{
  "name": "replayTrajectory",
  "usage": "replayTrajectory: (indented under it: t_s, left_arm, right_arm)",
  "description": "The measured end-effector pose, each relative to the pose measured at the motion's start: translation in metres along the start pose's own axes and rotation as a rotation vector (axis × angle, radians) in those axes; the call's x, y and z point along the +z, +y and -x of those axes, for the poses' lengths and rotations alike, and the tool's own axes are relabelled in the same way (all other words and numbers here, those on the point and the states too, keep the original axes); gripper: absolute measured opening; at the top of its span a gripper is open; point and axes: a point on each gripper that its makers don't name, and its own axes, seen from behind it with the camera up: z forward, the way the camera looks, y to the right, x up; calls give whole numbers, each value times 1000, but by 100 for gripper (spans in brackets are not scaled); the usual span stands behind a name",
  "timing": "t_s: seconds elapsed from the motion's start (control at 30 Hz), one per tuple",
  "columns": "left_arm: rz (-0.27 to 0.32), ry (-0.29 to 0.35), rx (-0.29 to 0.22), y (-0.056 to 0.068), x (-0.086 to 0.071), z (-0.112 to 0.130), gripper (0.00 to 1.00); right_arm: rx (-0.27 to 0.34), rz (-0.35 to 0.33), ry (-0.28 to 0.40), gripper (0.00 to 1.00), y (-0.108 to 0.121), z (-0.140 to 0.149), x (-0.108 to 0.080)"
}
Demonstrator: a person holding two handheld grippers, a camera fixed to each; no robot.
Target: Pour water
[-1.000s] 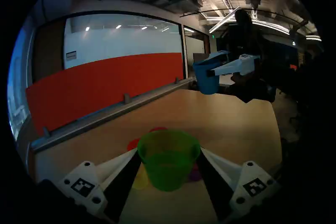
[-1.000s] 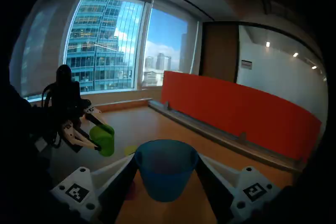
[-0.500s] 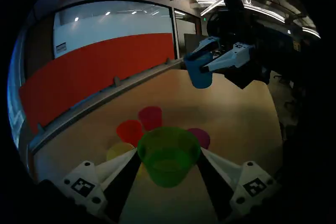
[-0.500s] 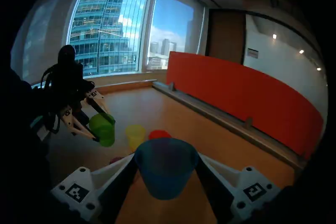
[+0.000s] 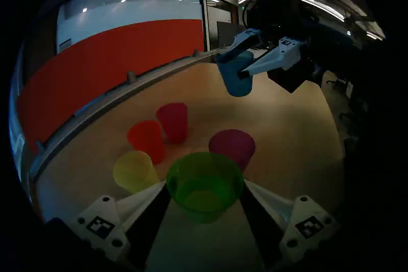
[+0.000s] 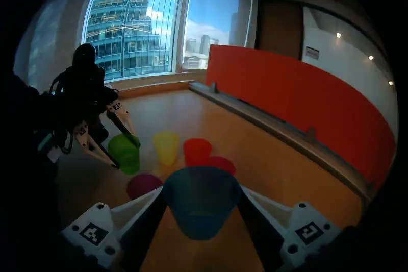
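The left gripper [image 5: 205,190] has its fingers clamped on the rim wall of a green cup [image 5: 204,208]. It carries the cup upright above the bench [image 5: 290,134], presumably so that anything in it stays level. A paler patch shows at the bottom of the cup, but I cannot tell whether it is water. Across the bench, the right gripper [image 5: 244,65] has its fingers closed on a blue cup [image 5: 235,80], lifted clear of the surface and only slightly tilted. That looks like a carry rather than a pour. Between the two grippers, away from the bench's edges, four cups stand upright and close together: a yellow cup [image 5: 133,171], an orange cup [image 5: 147,139], a red cup [image 5: 173,120] and a purple cup [image 5: 232,145]. Their mouths are open, so they are likely the receivers. Holding both cups high and facing each other over this cluster suggests the person is lining up a pour, which does not appear to have begun.
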Motion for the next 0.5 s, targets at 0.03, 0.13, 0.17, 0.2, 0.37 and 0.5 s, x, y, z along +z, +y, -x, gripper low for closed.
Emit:
replayTrajectory:
  t_s: [0.03, 0.13, 0.17, 0.2, 0.37, 0.5]
  left_arm:
    - [3, -4, -2, 1, 1, 2, 87]
    - [13, -16, -6, 3, 6, 7, 87]
    - [15, -19, -6, 3, 7, 9, 87]
    - [17, -21, -7, 4, 8, 10, 87]
    - [24, -27, -20, 3, 15, 16, 87]
    - [27, -30, -30, 3, 20, 20, 87]
  right_arm:
    - [-1, -3, -6, 92, -1, 3, 1]
    - [-2, -9, -23, 92, -2, 11, 5]
    - [-2, -10, -28, 92, -2, 13, 6]
    - [-2, -11, -33, 92, -3, 16, 7]
    - [8, -14, -41, 92, -3, 22, 9]
    - [15, -12, -46, 92, -2, 26, 10]
